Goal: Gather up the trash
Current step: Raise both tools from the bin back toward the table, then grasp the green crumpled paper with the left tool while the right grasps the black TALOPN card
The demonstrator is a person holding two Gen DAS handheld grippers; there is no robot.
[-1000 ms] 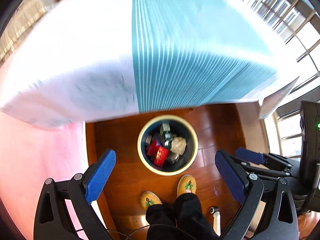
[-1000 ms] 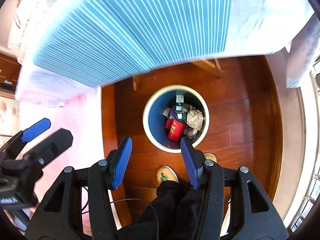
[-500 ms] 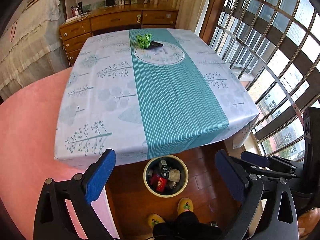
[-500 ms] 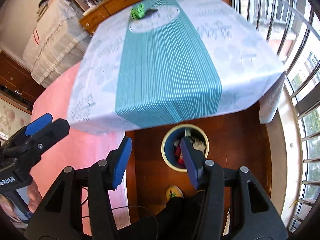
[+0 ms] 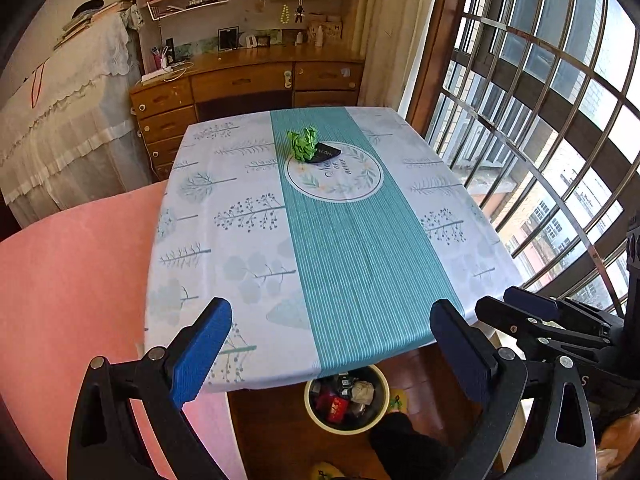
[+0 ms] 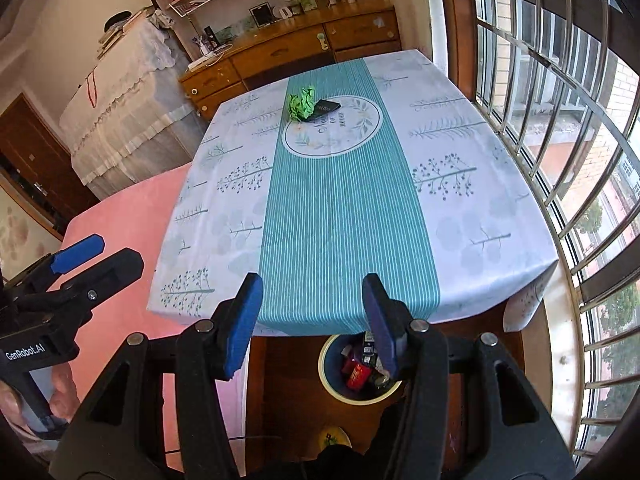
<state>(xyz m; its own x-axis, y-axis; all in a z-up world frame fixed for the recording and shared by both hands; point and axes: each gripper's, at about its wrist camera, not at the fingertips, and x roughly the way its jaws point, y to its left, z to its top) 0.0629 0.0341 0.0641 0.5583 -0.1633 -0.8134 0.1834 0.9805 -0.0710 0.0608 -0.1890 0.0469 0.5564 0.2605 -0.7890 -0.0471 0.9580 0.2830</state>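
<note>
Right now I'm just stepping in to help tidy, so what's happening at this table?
A person holds two grippers over the near table edge, the left gripper and right gripper both with jaws open and empty. A crumpled green wrapper and a dark packet lie on the tablecloth. The bin on the floor already holds trash.

"GenRobot.AI" on left gripper [image 6: 60,264]

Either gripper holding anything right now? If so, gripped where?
Nothing held. Left gripper and right gripper are both open and empty; the green wrapper and dark packet lie on the table.
</note>
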